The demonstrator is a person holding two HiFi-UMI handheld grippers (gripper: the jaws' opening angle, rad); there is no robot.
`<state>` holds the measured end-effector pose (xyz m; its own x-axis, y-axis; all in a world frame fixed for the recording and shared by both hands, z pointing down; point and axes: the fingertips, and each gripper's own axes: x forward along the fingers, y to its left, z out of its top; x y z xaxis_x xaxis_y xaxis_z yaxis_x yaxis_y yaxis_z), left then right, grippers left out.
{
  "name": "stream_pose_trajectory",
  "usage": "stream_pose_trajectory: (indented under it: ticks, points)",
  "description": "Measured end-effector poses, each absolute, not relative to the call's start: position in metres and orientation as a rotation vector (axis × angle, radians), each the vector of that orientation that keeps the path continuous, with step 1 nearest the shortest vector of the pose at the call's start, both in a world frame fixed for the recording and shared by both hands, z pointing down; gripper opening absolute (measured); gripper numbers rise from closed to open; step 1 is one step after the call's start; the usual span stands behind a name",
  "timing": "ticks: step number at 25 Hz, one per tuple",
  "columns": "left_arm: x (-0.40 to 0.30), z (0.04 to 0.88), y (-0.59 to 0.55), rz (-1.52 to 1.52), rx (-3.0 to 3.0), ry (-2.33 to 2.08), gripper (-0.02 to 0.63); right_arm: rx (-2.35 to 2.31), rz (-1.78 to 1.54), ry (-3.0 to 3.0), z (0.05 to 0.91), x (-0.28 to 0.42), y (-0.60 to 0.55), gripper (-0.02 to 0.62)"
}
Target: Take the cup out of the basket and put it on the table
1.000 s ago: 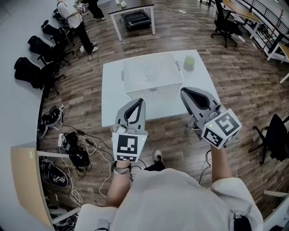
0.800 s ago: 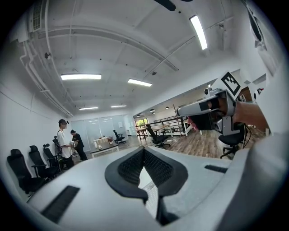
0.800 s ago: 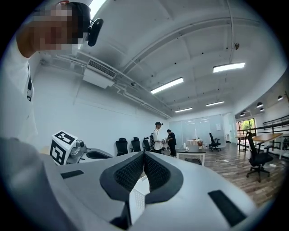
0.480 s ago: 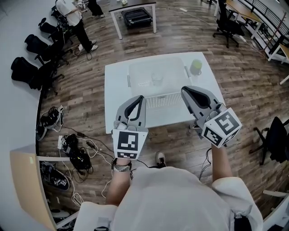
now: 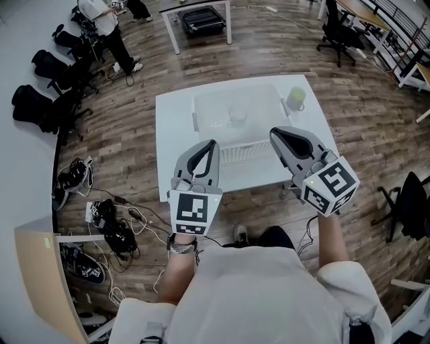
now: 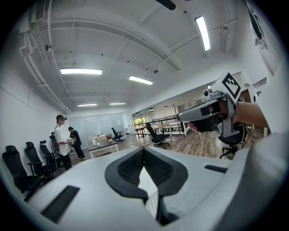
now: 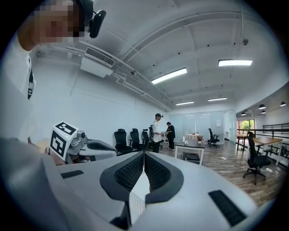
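A white mesh basket (image 5: 201, 107) stands on the white table (image 5: 175, 148), and a clear cup (image 5: 236, 117) sits inside it near the middle. A light green cup (image 5: 296, 98) rests on the table just right of the basket. My left gripper (image 5: 213, 144) hovers above the table's near edge, in front of the basket's left half, shut and empty. My right gripper (image 5: 275, 134) hangs at the basket's near right corner, also shut and empty. In the left gripper view (image 6: 143, 151) and the right gripper view (image 7: 144, 155) the jaws meet at the tips, both pointing over the room.
Wooden floor surrounds the table. Cables and bags (image 5: 107, 222) lie on the floor at the left, near office chairs (image 5: 40, 101). Two people (image 7: 162, 131) stand by a far table (image 5: 198, 17). A black chair (image 5: 410, 208) is at the right.
The table and basket have come a little closer and lower in the head view. Both grippers keep their pose, shut, in front of the basket.
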<state>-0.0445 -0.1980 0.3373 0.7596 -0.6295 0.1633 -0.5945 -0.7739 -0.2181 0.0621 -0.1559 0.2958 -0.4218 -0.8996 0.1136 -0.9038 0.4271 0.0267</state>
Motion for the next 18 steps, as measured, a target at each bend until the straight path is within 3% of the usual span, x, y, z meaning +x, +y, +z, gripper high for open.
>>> stream_pose_trajectory:
  ticks: [18]
  points:
    - [-0.021, 0.362, -0.248, -0.441, -2.794, 1.099, 0.000, 1.384, 0.130, -2.486, 0.358, 0.089, -0.243, 0.020]
